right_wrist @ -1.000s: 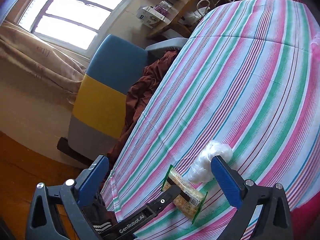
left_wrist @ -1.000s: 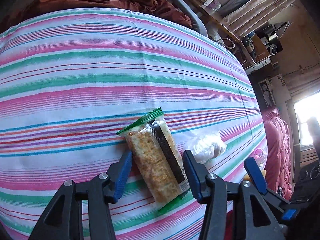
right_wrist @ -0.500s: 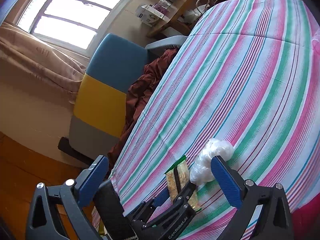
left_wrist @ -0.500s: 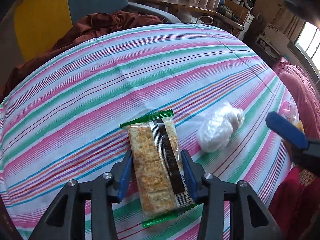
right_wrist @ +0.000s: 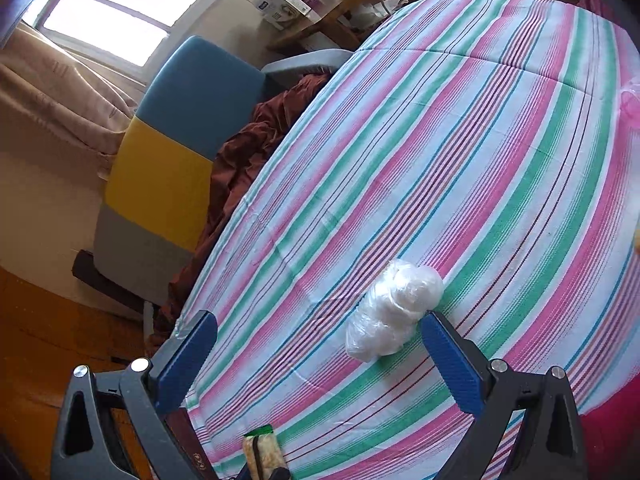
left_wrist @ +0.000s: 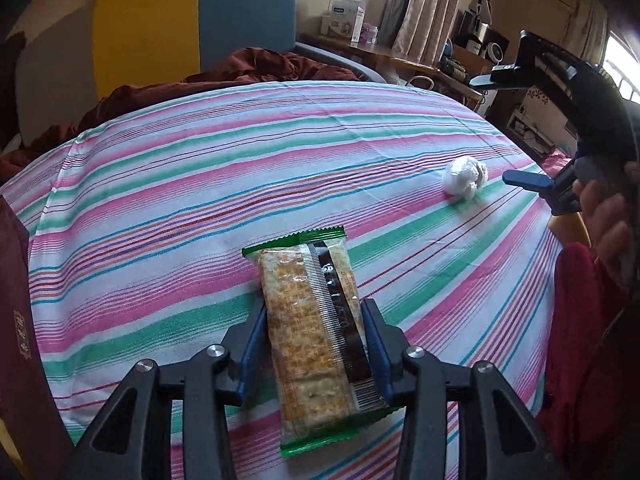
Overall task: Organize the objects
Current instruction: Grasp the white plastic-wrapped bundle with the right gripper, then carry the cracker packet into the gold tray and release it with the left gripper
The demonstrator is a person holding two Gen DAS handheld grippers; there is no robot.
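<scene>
The left gripper pinches a cracker packet by its long sides, jaws narrowed onto the wrapper, likely so it carries flat. Ahead and right of it lies a crumpled plastic bundle, between the right gripper's wide-open, empty jaws. Underneath spreads a striped bedsheet; beyond stands a blue-and-yellow chair.

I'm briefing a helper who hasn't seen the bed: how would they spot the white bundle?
Look at the striped bedspread. On it, beside the right gripper, lies a white plastic-wrapped bundle. It is lumpy and plain white, unlike the flat, green-edged cracker packet clamped in the left gripper.
</scene>
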